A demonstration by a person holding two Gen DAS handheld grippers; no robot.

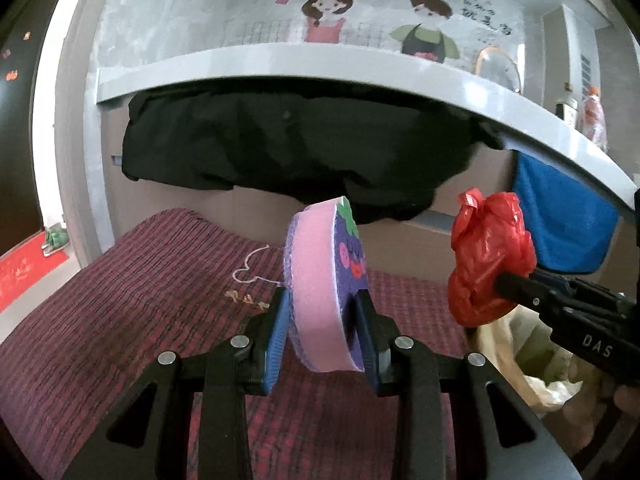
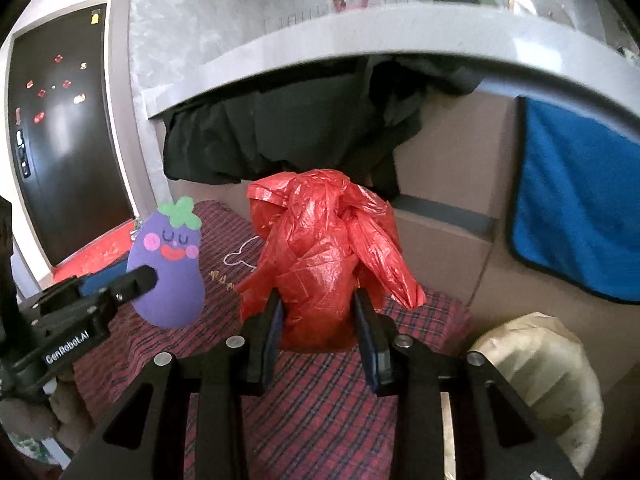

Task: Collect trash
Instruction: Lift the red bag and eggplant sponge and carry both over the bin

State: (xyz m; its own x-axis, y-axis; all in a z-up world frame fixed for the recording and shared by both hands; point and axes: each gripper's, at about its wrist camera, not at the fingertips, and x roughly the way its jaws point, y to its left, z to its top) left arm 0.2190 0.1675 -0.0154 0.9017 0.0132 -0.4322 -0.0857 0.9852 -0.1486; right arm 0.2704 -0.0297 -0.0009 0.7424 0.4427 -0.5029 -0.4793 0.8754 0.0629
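1. The red plastic bag (image 2: 320,256) is crumpled into a bundle and pinched low down by the right gripper (image 2: 320,336), held in the air above the plaid cloth (image 2: 320,408). Its fingers (image 2: 370,344) grip only the bottom folds, so the thin, slippery film could slide out if the gripper tilts or swings fast.
2. Loose flaps hang off the bag's right side and could snag or trail outside the bin liner (image 2: 536,364), which sits low to the right with its pale mouth sagging.
3. The eggplant sponge (image 1: 326,284) stands on edge, clamped across its thickness by the left gripper (image 1: 322,336). The soft foam may compress and squirm free.
4. The two grippers are near each other, so moving both toward the bin at once risks a collision that knocks either item onto the cloth.
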